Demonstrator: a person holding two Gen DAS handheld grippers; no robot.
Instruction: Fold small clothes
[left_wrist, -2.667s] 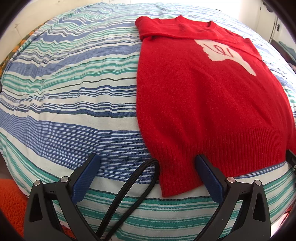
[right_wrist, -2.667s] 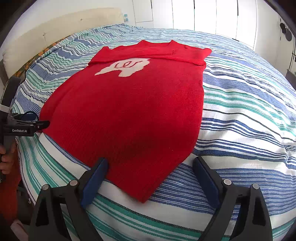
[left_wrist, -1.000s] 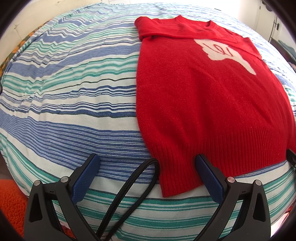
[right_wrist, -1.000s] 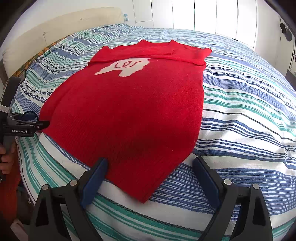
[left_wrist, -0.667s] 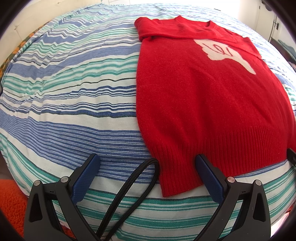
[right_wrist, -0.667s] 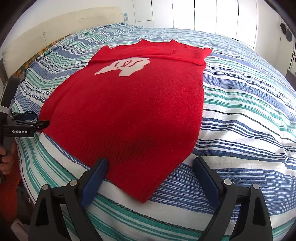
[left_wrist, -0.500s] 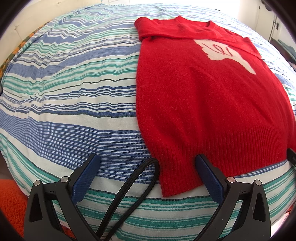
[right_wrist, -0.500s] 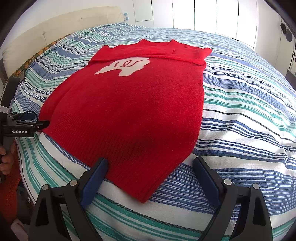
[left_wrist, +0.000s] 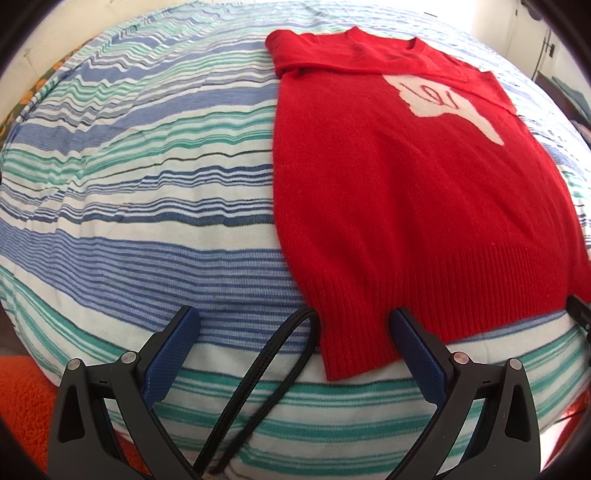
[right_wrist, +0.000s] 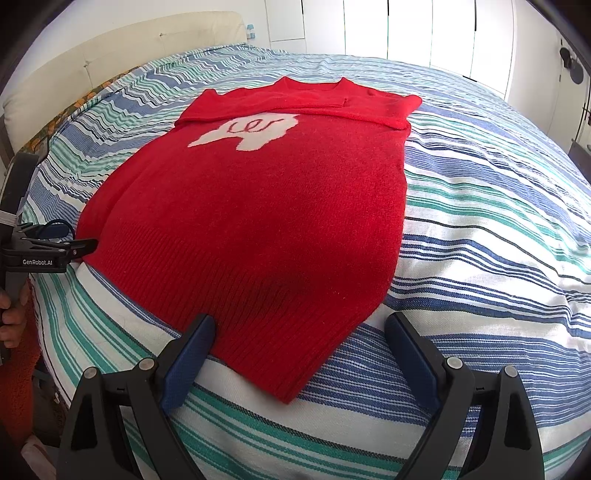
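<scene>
With the red sweater (right_wrist: 255, 229) flat on the striped bed (right_wrist: 480, 229), both my left gripper (left_wrist: 295, 338) and right gripper (right_wrist: 299, 343) gape empty at its hem corners, which I should pinch evenly.

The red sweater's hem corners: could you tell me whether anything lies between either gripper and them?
Nothing blocks either one. The red sweater lies flat on the striped bedspread. Each open gripper, left and right, already has a hem corner between its fingers. A black cable loops beside the left corner, not over it.
</scene>
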